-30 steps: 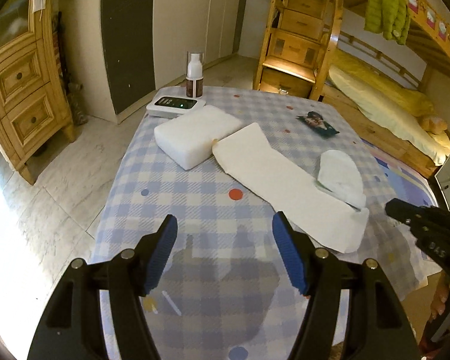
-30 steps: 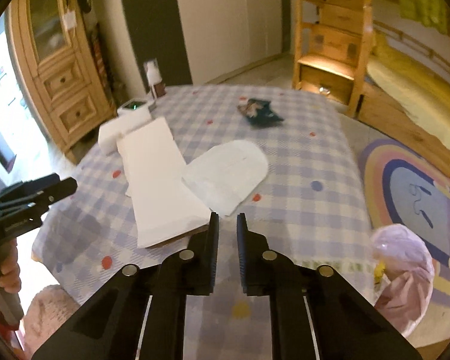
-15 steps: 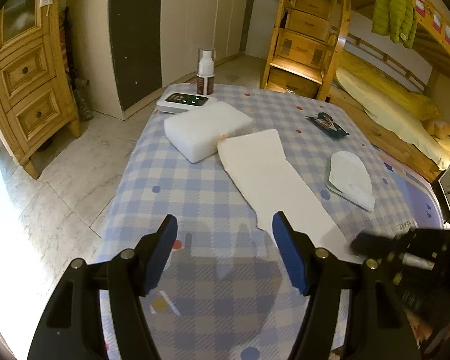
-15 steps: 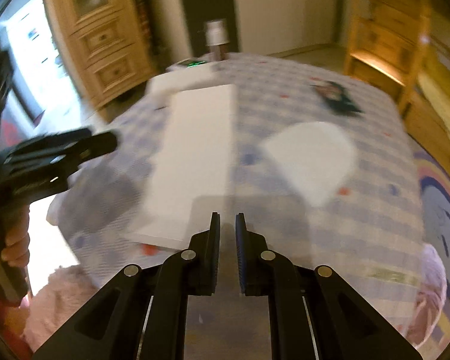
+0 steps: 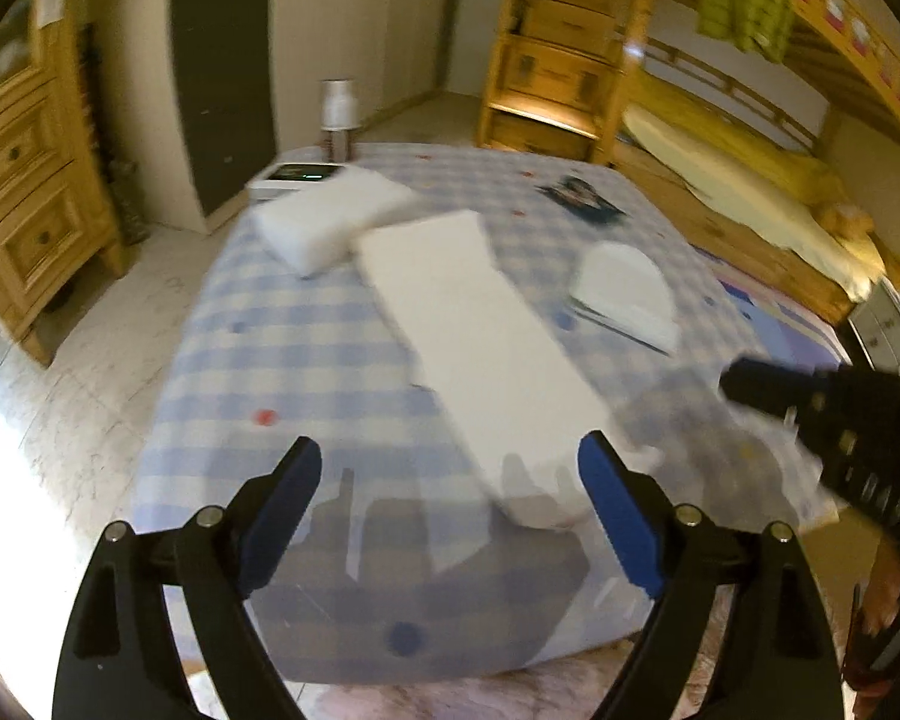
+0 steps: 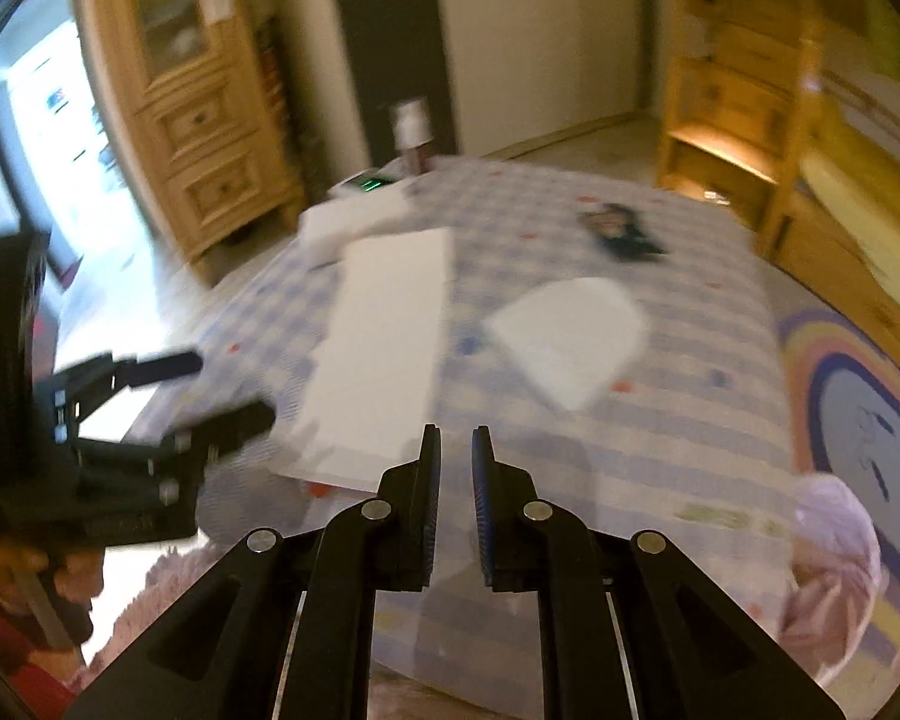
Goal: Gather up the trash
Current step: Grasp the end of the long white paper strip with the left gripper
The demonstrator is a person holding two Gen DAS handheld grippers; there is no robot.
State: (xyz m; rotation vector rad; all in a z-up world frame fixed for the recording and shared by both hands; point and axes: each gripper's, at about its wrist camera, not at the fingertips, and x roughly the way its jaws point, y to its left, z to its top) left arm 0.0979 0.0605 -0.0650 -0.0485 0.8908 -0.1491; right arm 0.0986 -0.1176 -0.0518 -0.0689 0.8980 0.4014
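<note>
A long white foam sheet (image 5: 480,348) lies across the blue checked table (image 5: 306,360); it also shows in the right wrist view (image 6: 384,348). A rounded white piece (image 5: 624,294) lies to its right (image 6: 570,336). A thick white foam block (image 5: 330,216) and a dark wrapper (image 5: 582,195) lie farther back. My left gripper (image 5: 450,486) is open and empty over the table's near edge, by the sheet's end. My right gripper (image 6: 456,468) is shut and empty above the near edge; it shows at the right in the left wrist view (image 5: 810,396).
A white device with a green light (image 5: 297,174) and a bottle (image 5: 337,120) stand at the far left corner. A pink plastic bag (image 6: 834,558) sits on the rainbow rug at the right. A wooden cabinet (image 5: 24,180) stands left, a bunk bed (image 5: 750,192) right.
Both grippers have pulled back and shifted along the table's near edge; the view is blurred with motion. The left stays open, the right stays shut. Nothing on the table moved.
</note>
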